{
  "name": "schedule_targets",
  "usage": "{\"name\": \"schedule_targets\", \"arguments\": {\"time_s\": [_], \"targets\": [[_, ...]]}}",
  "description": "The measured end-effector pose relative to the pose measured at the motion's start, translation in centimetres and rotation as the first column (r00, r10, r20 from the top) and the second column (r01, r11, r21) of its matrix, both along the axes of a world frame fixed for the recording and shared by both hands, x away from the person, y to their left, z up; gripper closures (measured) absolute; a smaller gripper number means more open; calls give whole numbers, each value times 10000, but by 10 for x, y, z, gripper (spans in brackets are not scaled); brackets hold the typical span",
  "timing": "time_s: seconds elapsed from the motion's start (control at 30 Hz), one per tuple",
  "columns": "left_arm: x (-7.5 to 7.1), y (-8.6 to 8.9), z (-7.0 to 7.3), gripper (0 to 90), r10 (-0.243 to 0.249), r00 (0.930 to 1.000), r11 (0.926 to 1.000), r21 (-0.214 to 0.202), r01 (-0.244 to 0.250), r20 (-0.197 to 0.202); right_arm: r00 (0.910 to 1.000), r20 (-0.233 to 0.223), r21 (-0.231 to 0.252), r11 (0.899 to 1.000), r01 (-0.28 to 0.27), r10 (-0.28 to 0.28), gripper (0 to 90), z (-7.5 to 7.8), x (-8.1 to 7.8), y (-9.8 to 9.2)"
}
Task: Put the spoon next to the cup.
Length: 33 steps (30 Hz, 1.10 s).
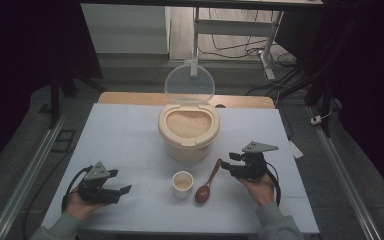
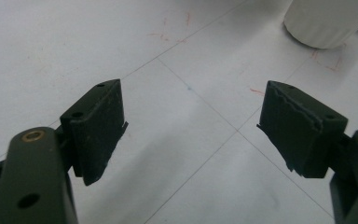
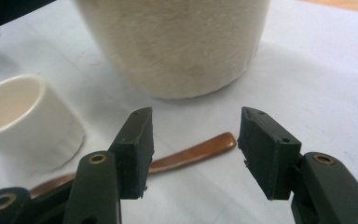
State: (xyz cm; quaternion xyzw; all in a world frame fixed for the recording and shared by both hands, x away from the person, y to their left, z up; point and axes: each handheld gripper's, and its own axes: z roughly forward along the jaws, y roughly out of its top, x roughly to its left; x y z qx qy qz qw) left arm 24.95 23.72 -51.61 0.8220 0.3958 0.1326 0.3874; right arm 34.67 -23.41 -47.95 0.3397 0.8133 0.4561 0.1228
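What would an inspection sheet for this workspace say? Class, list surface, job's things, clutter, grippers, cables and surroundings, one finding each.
Surface: white table top with faint grid lines and red marks.
Job's things: brown wooden spoon lying flat beside the small white cup; cream round grain container behind them, its clear lid raised.
Clutter: nothing seen.
Grippers: left hand-held gripper open, nothing between its jaws; right hand-held gripper open at the spoon's handle tip, not gripping it.
Cables: black cable trailing from the right hand-held gripper; loose cables on the floor.
Surroundings: dark curtains, metal rails on both sides.
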Motion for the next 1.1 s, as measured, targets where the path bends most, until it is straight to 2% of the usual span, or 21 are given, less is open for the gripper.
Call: {"name": "schedule_targets", "arguments": {"time_s": [0.13, 0.27, 0.37, 0.47, 0.7, 0.93, 1.1], "targets": [[0, 0, 0, 216, 17, 10000, 10000, -31, -17, -6, 9987, 418, -201, 9994, -282, 290, 438, 1, -17, -10], [-1, 0, 0, 214, 47, 10000, 10000, -65, -47, -1, 9976, 558, -400, 9984, -396, 418, 430, -1, -31, -23], [-1, 0, 0, 212, 73, 10000, 9999, -102, -73, 2, 9966, 740, -565, 9979, -332, 373, 428, -3, -41, -34], [-1, 0, 0, 210, 88, 10000, 9999, -94, -88, -6, 9965, 798, -464, 9987, -220, 257, 426, -4, -48, -46], [-2, 0, 1, 205, 110, 9999, 9999, -97, -110, 36, 9967, 798, -477, 9988, -128, 165, 424, -9, -53, -60], [-2, 0, 1, 203, 110, 9999, 9999, -84, -110, 48, 9963, 851, -494, 9988, -53, 95, 424, -11, -52, -62], [-2, 0, 1, 202, 82, 10000, 9999, -69, -81, 43, 9961, 886, -676, 9977, 7, 53, 424, -10, -52, -60]]}}
